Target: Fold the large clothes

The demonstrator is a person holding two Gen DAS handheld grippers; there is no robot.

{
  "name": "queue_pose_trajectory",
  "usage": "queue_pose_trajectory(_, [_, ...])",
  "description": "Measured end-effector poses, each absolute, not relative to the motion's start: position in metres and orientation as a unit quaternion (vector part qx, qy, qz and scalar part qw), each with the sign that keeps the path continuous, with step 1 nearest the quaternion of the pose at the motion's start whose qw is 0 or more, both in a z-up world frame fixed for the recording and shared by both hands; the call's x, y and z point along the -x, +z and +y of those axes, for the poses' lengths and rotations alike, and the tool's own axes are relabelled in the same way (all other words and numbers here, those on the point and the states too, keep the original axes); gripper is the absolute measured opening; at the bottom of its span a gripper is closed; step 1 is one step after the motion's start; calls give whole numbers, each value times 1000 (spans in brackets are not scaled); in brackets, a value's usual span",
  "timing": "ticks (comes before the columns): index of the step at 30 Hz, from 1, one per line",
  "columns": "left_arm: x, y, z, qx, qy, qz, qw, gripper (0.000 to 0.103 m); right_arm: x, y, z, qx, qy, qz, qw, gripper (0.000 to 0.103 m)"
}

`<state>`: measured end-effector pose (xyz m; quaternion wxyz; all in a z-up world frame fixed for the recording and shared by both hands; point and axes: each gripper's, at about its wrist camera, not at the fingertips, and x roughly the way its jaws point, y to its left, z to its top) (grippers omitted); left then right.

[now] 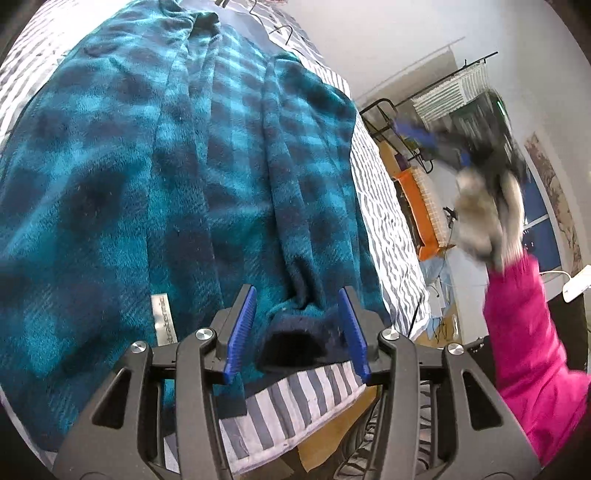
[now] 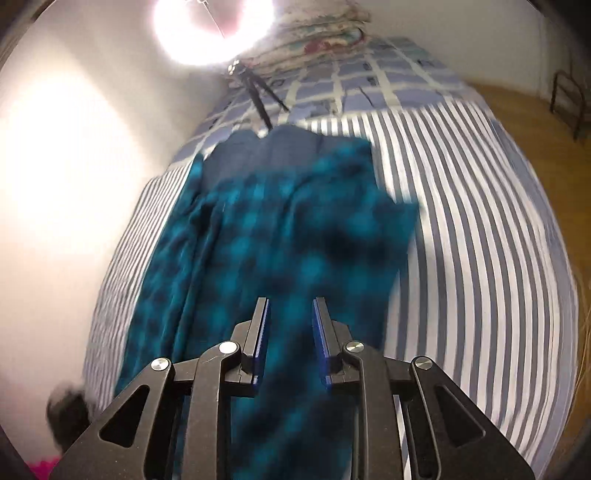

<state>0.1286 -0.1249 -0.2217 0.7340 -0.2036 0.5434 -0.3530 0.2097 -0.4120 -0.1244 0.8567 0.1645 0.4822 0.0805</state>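
A large teal and navy plaid fleece garment (image 1: 155, 177) lies spread on a striped bed (image 1: 303, 402). Its dark navy sleeve cuff (image 1: 299, 339) lies at the near bed edge. My left gripper (image 1: 297, 293) is open, its blue pads on either side of the cuff, not closed on it. The right gripper (image 1: 443, 136) shows blurred in the air at the right of the left wrist view, held by a gloved hand with a pink sleeve (image 1: 532, 354). In the right wrist view the right gripper (image 2: 290, 304) is open and empty, hovering above the garment (image 2: 280, 236).
The bed (image 2: 480, 229) has a grey and white striped cover and a checked quilt (image 2: 369, 74) at its far end. A small tripod (image 2: 258, 88) stands there under a bright ring light (image 2: 214, 26). A wall runs along the left; wooden floor (image 2: 535, 122) and an orange basket (image 1: 417, 206) lie to the right.
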Motion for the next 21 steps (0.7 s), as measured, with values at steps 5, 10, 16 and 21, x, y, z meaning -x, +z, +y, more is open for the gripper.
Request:
queue_pose_trajectory(5, [-130, -231, -126, 230, -352, 560, 714, 46, -127, -160, -395, -198, 102, 517, 826, 32])
queue_pose_trajectory(10, [-129, -225, -108, 271, -348, 553, 707, 46, -86, -206, -364, -247, 127, 540, 794, 41])
queue_pose_trajectory(16, [-156, -230, -118, 262, -343, 568, 701, 46, -83, -231, -341, -306, 161, 541, 767, 41])
queue_pose_trajectory(21, [-168, -243, -148, 233, -356, 596, 681, 38, -93, -243, -334, -302, 153, 562, 755, 6])
